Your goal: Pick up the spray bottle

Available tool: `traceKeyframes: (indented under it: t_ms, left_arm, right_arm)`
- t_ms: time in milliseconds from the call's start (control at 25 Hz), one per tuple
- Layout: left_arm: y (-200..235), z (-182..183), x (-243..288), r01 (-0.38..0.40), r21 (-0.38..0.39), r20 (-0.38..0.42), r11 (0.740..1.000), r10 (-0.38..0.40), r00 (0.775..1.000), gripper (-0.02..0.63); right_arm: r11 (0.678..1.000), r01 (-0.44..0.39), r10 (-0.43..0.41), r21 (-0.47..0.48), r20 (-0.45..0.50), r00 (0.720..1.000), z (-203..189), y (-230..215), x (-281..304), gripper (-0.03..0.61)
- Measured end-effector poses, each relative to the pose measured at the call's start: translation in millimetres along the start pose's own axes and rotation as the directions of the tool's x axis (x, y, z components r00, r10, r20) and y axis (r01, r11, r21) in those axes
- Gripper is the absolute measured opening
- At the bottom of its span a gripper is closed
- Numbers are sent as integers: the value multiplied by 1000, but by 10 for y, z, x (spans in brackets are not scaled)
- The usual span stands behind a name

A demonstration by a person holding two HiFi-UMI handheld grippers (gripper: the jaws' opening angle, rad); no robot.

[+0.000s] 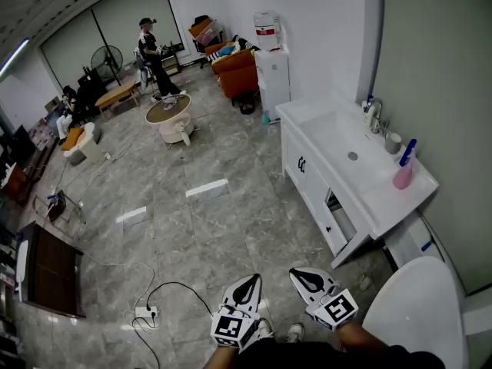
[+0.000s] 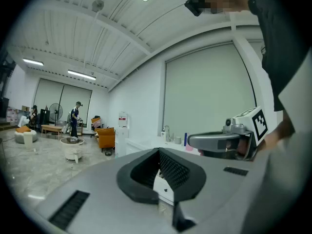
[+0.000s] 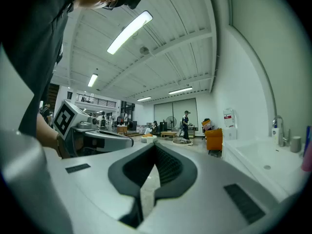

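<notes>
Left claw [image 1: 247, 284] and right claw [image 1: 306, 278] hang side by side above the floor [image 1: 215, 229], both closed and empty. Ahead and to their right, the pink spray bottle [image 1: 403, 169] stands upright on the white surface [image 1: 384, 202], near its back edge at the end closest to the person, beyond the sink [image 1: 338, 141]. The right claw looks nearer and would have to open before reaching.
</notes>
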State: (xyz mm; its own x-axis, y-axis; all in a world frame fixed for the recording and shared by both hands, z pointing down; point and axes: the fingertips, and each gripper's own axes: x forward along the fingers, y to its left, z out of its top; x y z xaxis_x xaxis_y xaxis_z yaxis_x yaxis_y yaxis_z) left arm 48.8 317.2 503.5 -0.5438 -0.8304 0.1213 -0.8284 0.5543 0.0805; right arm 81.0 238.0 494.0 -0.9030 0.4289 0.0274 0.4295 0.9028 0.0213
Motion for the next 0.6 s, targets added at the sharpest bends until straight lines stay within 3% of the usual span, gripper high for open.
traceKeyframes:
  t_ms: [240, 600]
  left_arm:
    - [152, 82, -107, -11, 31, 1, 999, 11, 1000, -4]
    - [273, 174, -146, -23, 18, 35, 1000, 23, 999, -4]
  right_arm:
    - [1000, 17, -17, 7, 12, 1000, 112, 40, 103, -3]
    - [1000, 28, -28, -7, 21, 999, 156, 43, 218, -3]
